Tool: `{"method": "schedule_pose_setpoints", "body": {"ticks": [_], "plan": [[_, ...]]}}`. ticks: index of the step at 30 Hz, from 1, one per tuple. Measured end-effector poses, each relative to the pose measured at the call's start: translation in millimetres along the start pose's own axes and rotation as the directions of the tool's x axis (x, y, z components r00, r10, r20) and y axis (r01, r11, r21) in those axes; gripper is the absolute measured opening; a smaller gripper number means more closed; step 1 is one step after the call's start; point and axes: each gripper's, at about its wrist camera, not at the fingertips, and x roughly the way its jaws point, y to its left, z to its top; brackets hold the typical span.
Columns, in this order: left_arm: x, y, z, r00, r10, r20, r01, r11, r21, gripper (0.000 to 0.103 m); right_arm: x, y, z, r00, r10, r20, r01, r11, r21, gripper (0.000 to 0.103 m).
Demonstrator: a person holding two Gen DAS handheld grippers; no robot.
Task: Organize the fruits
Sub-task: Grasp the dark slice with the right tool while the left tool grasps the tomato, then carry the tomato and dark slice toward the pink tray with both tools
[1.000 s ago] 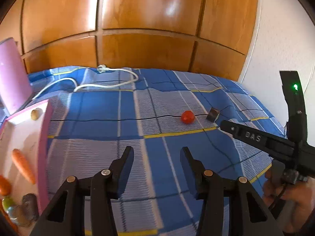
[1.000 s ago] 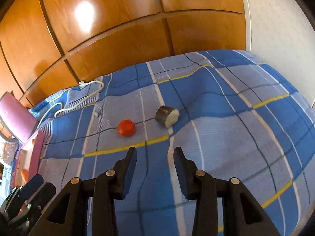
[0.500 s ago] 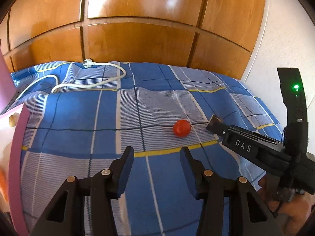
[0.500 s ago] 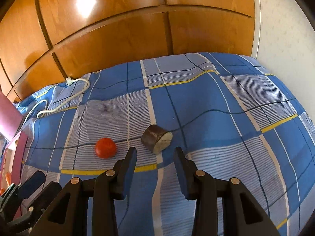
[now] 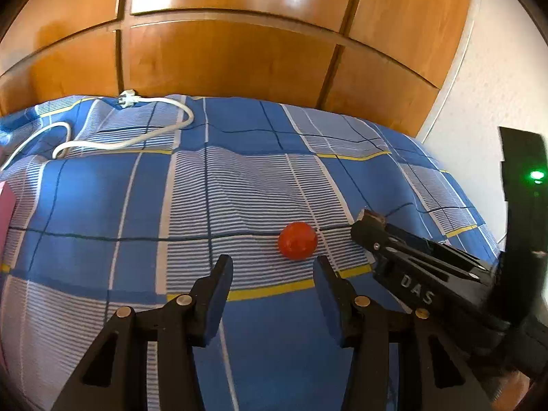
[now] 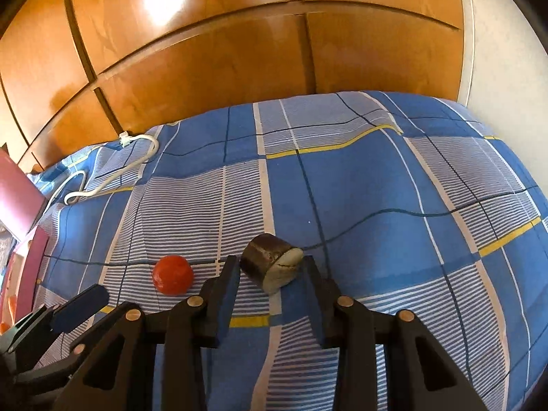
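Both claws have come forward and lower over the bed since a second ago, so the red tomato (image 5: 297, 245) and the dark cut piece of fruit (image 6: 270, 262) now sit much nearer their tips, and the pink tray that filled the left of the left wrist view has slid almost out of it.

The cut piece, dark-skinned with a pale cut face, lies on the blue checked bedspread (image 6: 394, 178) between the fingertips of the right claw (image 6: 270, 264). That claw's jaws have just been closing and stand narrow around the piece; whether the pads press on it I cannot tell.

The tomato lies just left of the cut piece, apart from it, on a striped square of the bedspread. The left claw (image 5: 273, 264) hangs just short of it, jaws moderately apart with nothing between them.

A white cable (image 5: 113, 144) with a plug loops at the far edge of the bed, against wooden wardrobe doors (image 5: 222, 58). The pink tray (image 6: 32, 257) shows at the left edge.
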Motion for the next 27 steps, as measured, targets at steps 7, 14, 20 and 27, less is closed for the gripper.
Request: {"method": "schedule_pose_setpoints", "body": {"ticks": [7,14,20,27], "plan": [[13.4,-10.7,7.2,1.0,-0.003,0.001,0.003,1.0,0.02,0.046,-3.5,-8.3,-0.4,1.0,0.001,0.011,-0.001,1.0,0.017,0.031],[32.9,-6.9,16.5,0.999,-0.016,-0.046,0.016,1.0,0.001,0.046,-3.1,-16.7,0.2,0.999,0.054,0.005,-0.054,0.998,0.044,0.031],[38.3,-2.7,19.0,0.998,-0.019,-0.057,0.018,1.0,-0.023,0.027,-1.9,-21.3,1.6,0.997,0.083,-0.005,-0.083,0.995,0.061,0.033],[17.7,7.0,0.8,0.999,0.003,-0.05,-0.005,0.999,-0.038,0.027,6.8,-16.3,4.5,0.999,0.042,-0.023,-0.04,0.997,0.059,0.038]]}}
